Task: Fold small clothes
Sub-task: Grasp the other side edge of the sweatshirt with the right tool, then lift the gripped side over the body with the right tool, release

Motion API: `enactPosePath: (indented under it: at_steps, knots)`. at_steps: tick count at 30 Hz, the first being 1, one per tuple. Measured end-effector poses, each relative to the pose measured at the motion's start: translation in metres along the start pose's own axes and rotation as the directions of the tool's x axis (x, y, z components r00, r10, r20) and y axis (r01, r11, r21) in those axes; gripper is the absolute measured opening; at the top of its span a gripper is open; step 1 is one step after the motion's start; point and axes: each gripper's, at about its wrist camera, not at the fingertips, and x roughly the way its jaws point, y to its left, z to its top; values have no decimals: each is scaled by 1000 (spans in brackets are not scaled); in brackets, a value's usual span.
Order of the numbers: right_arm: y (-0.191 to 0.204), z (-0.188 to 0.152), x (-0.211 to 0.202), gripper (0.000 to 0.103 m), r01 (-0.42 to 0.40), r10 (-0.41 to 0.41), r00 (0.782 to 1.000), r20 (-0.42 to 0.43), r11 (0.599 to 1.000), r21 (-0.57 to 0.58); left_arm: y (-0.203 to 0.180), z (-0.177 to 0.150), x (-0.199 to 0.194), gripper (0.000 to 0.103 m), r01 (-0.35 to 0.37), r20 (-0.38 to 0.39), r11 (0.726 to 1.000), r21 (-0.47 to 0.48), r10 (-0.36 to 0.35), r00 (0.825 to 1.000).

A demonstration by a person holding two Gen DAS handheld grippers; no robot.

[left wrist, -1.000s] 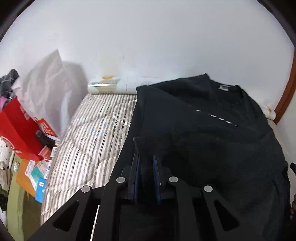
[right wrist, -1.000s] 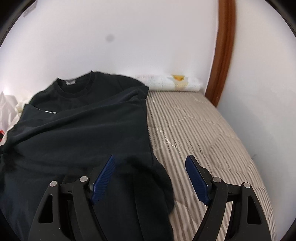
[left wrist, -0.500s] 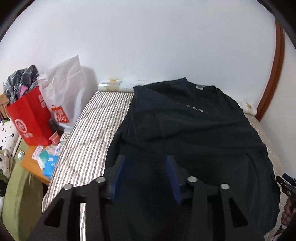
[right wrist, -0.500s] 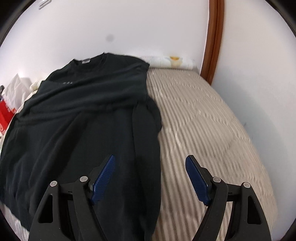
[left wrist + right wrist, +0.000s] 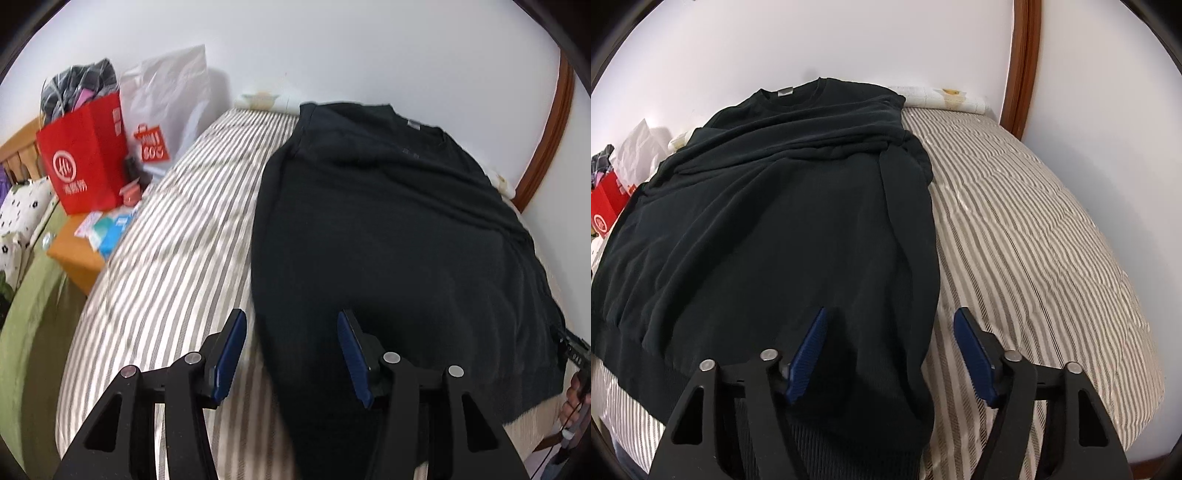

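A black sweatshirt (image 5: 388, 229) lies flat on a striped bed, collar toward the far wall, both sleeves folded in over the body. It also shows in the right wrist view (image 5: 775, 229). My left gripper (image 5: 291, 354) is open and empty, above the sweatshirt's near left edge. My right gripper (image 5: 890, 354) is open and empty, above the near right edge, where the folded sleeve lies. The hem's ribbed band (image 5: 831, 443) is under the right gripper.
The grey-and-white striped mattress (image 5: 177, 258) extends left of the garment and right of it (image 5: 1034, 240). A red paper bag (image 5: 85, 158), a white bag (image 5: 166, 103) and small packets sit on a bedside stand at left. A wooden door frame (image 5: 1021, 62) stands at right.
The left gripper opened, let go of the sleeve and drew back toward the hem. The right gripper, open throughout, also drew back; both views now show the whole garment.
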Motion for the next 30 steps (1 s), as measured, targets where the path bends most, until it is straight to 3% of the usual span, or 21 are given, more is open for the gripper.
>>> enactPosePath:
  at_steps: [5,15,20,22,24,25,30]
  knots:
    - [2,-4,0,58,-1,1,1000,11,1000,0,8,-18,2,52,21,-1,1000,1,-21,1000]
    - [6,9,14,57,-3,4,1000,-20,999,41,-10,-25,3,52,-30,15,998,56,29,999]
    - [9,21,23,60,-26,27,999,-26,999,38,-21,-24,4,40,-38,13,996,86,37,999]
    - [10,20,23,54,-29,29,999,-14,999,28,-25,-24,5,20,-37,19,994,102,36,999]
    - [14,17,18,18,-52,52,999,15,999,3,-27,-23,5,14,-42,22,993,106,40,999]
    - [14,16,17,11,-50,50,998,23,999,-4,-26,-23,5,11,-35,18,994,102,33,999]
    - [6,8,-3,9,-66,65,994,88,998,9,-18,-23,-8,8,-1,22,996,85,-1,1000]
